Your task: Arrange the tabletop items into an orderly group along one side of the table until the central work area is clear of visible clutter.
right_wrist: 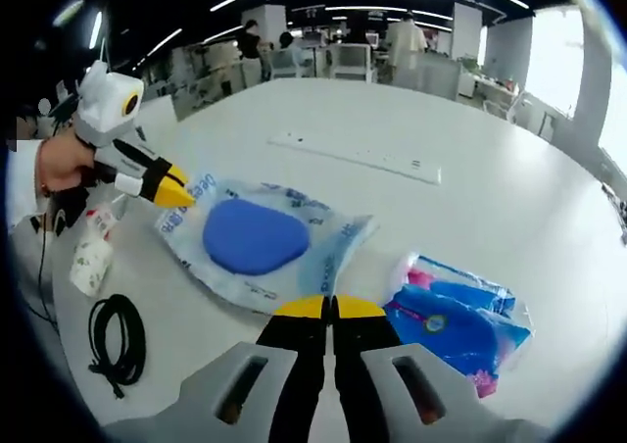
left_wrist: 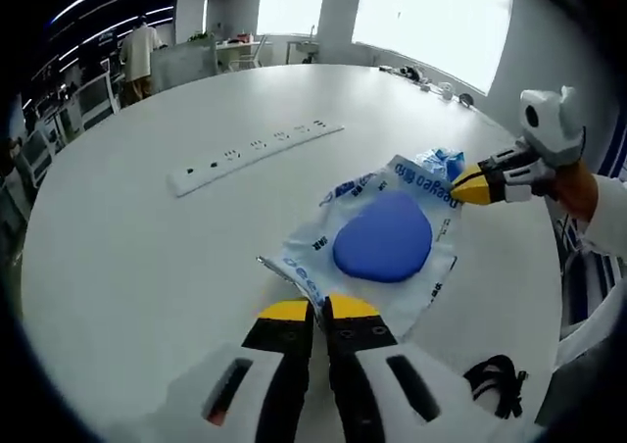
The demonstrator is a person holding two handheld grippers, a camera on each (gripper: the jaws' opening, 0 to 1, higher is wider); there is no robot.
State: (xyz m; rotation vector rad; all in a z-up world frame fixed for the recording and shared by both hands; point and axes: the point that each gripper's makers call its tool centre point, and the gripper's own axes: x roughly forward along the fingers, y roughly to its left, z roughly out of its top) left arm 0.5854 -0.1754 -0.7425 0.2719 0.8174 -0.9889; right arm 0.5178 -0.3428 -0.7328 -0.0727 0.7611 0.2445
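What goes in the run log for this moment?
left tongs: shut on bag edge | right tongs: shut on bag | cable: loose

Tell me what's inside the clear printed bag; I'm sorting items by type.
Inside the clear printed bag lies a flat, rounded blue pad. Its underside and anything beneath it are hidden.

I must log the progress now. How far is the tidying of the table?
Done: nothing looks grouped yet. In hand: both grippers, left and right, are shut on opposite edges of the clear bag with the blue pad, mid-table. Left: that bag, the blue tissue pack, the black cable and the small bottle.
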